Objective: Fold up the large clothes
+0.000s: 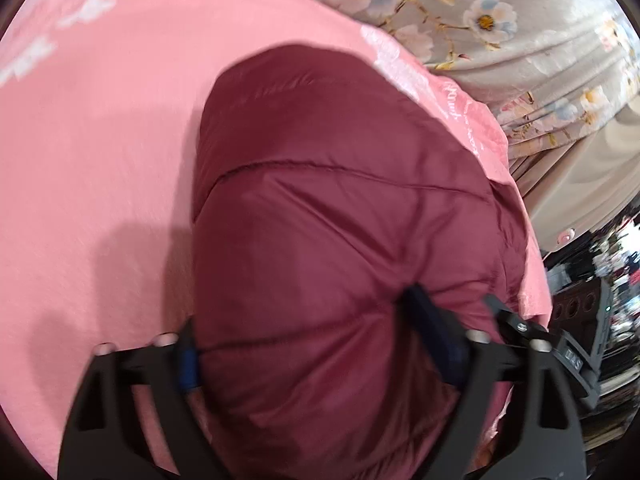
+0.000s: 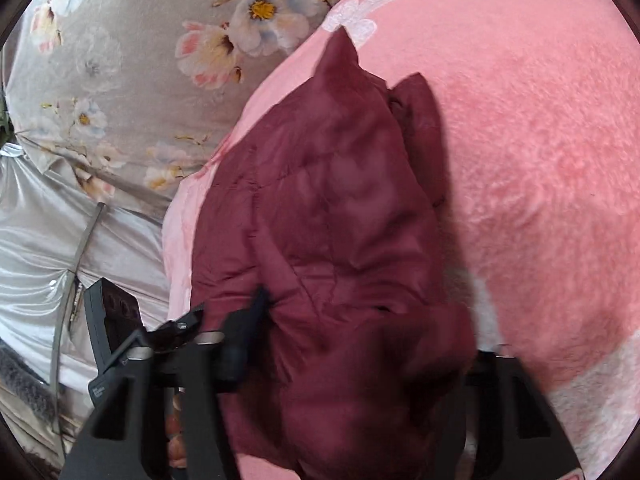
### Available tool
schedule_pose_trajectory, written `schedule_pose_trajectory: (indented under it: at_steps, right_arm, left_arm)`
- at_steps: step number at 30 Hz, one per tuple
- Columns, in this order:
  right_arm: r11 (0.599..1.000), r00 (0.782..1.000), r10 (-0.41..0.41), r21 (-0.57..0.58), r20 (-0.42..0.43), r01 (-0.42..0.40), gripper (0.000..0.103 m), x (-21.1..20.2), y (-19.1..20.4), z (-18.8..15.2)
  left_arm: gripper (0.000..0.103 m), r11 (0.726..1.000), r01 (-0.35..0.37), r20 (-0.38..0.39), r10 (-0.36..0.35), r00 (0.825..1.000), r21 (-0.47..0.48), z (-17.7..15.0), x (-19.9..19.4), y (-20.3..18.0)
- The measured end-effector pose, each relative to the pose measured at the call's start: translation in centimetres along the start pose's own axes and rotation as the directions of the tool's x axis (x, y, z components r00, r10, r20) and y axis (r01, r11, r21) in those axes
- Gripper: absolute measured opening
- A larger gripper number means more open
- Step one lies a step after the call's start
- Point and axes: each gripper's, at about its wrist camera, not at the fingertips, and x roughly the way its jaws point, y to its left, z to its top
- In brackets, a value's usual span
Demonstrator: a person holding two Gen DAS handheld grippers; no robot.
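Observation:
A dark red quilted puffer jacket (image 1: 320,208) lies bunched on a pink fleece blanket (image 1: 100,140). My left gripper (image 1: 312,344) is shut on a thick fold of the jacket, with puffy fabric bulging between its fingers (image 1: 432,332). In the right wrist view the same jacket (image 2: 328,200) stretches away from me over the pink blanket (image 2: 520,140). My right gripper (image 2: 352,344) is shut on another bunched part of the jacket, which covers most of the right finger.
A grey floral sheet (image 1: 500,28) lies beyond the blanket and shows in the right wrist view (image 2: 120,60). Shiny grey fabric (image 2: 36,240) hangs at the left. Dark cluttered items (image 1: 592,312) sit off the bed edge at right.

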Motion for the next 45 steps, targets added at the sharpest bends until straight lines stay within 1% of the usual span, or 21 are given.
schedule_pose_trajectory:
  at_steps: [1,2,3,6,9,11,12,13,15,18,21,22,23,24,25,26,28,31,34,36,45]
  right_arm:
    - [1.000,1.000,-0.008,-0.020,0.014,0.009,0.028,-0.3,0.9,0.1]
    - [0.998,0.999,-0.024,-0.049,0.032,0.026,0.024,-0.8,1.8,0.1]
    - [0.994,0.997,-0.037,-0.097,0.060,0.043,0.022,-1.7,3.4,0.2]
    - [0.976,0.988,-0.044,-0.205,0.148,0.074,0.021,-3.9,8.0,0.5]
    - [0.942,0.965,-0.024,-0.318,0.260,0.109,0.021,-6.9,13.1,1.0]
    - [0.919,0.947,0.009,-0.375,0.320,0.118,0.021,-8.5,16.1,1.5]
    - [0.907,0.937,0.028,-0.402,0.348,0.122,0.021,-9.2,17.7,1.7]
    - [0.888,0.920,0.060,-0.441,0.387,0.127,0.021,-10.2,19.9,2.1]
    - [0.854,0.892,0.109,-0.500,0.438,0.142,0.021,-11.4,23.3,2.6]
    - [0.802,0.852,0.179,-0.575,0.492,0.164,0.021,-12.2,28.0,3.5]
    - [0.754,0.823,0.230,-0.630,0.519,0.186,0.022,-11.7,31.4,4.2]
    - [0.737,0.816,0.250,-0.649,0.521,0.188,0.022,-11.2,32.6,4.6]
    - [0.723,0.812,0.265,-0.664,0.519,0.189,0.022,-10.4,33.5,4.9]
    - [0.712,0.813,0.274,-0.677,0.513,0.187,0.022,-9.4,34.2,5.4]
    - [0.706,0.817,0.277,-0.684,0.505,0.183,0.022,-8.2,34.6,5.9]
    - [0.703,0.823,0.277,-0.689,0.495,0.178,0.022,-7.1,34.9,6.3]
    - [0.702,0.840,0.267,-0.692,0.473,0.166,0.022,-4.4,34.9,7.3]
    - [0.713,0.872,0.230,-0.685,0.432,0.151,0.022,0.9,34.5,8.4]
    - [0.728,0.903,0.165,-0.666,0.397,0.160,0.022,6.0,32.5,9.2]
    - [0.733,0.915,0.130,-0.658,0.382,0.170,0.022,8.3,31.5,9.5]
    - [0.798,0.962,0.002,-0.580,0.275,0.165,0.022,17.9,23.8,10.4]
  left_arm:
    - [0.059,1.000,-0.002,0.013,0.001,1.000,0.022,0.2,-0.6,-0.4]
    - [0.048,0.998,0.011,0.033,-0.013,0.999,0.062,0.5,-1.6,-1.1]
    - [0.042,0.996,0.025,0.050,-0.030,0.998,0.090,0.8,-2.4,-1.6]
    - [0.039,0.979,0.043,0.132,-0.070,0.989,0.197,2.0,-6.4,-3.8]
    - [0.039,0.954,0.041,0.244,-0.117,0.963,0.298,3.3,-10.9,-5.9]
    - [0.039,0.928,0.020,0.338,-0.155,0.928,0.372,3.8,-14.5,-7.1]
    - [0.039,0.912,0.004,0.386,-0.178,0.905,0.410,4.4,-16.6,-7.6]
    - [0.039,0.902,-0.006,0.413,-0.191,0.890,0.431,4.9,-17.7,-8.2]
    - [0.040,0.880,-0.031,0.479,-0.228,0.848,0.474,6.4,-20.9,-8.7]
    - [0.041,0.861,-0.053,0.538,-0.267,0.799,0.505,8.4,-24.1,-8.6]
    - [0.046,0.846,-0.107,0.619,-0.290,0.730,0.523,10.6,-26.9,-7.5]
    - [0.048,0.844,-0.125,0.638,-0.290,0.713,0.522,11.0,-27.5,-7.0]
    - [0.051,0.842,-0.136,0.650,-0.289,0.703,0.522,11.6,-27.7,-6.6]
    - [0.053,0.844,-0.149,0.664,-0.283,0.693,0.515,12.3,-27.8,-5.7]
    - [0.054,0.848,-0.155,0.670,-0.275,0.689,0.507,12.8,-27.7,-4.8]
    - [0.054,0.852,-0.161,0.675,-0.264,0.689,0.498,13.5,-27.4,-3.9]
    - [0.054,0.862,-0.165,0.672,-0.239,0.701,0.479,14.6,-26.2,-1.9]
    - [0.054,0.887,-0.138,0.636,-0.200,0.745,0.440,16.7,-23.2,1.8]
    - [0.054,0.900,-0.132,0.597,-0.160,0.786,0.415,17.9,-19.2,4.8]
    - [0.053,0.911,-0.129,0.570,-0.129,0.812,0.391,18.5,-16.2,6.6]
    - [0.051,0.936,-0.094,0.450,-0.073,0.890,0.339,18.5,-5.5,12.5]
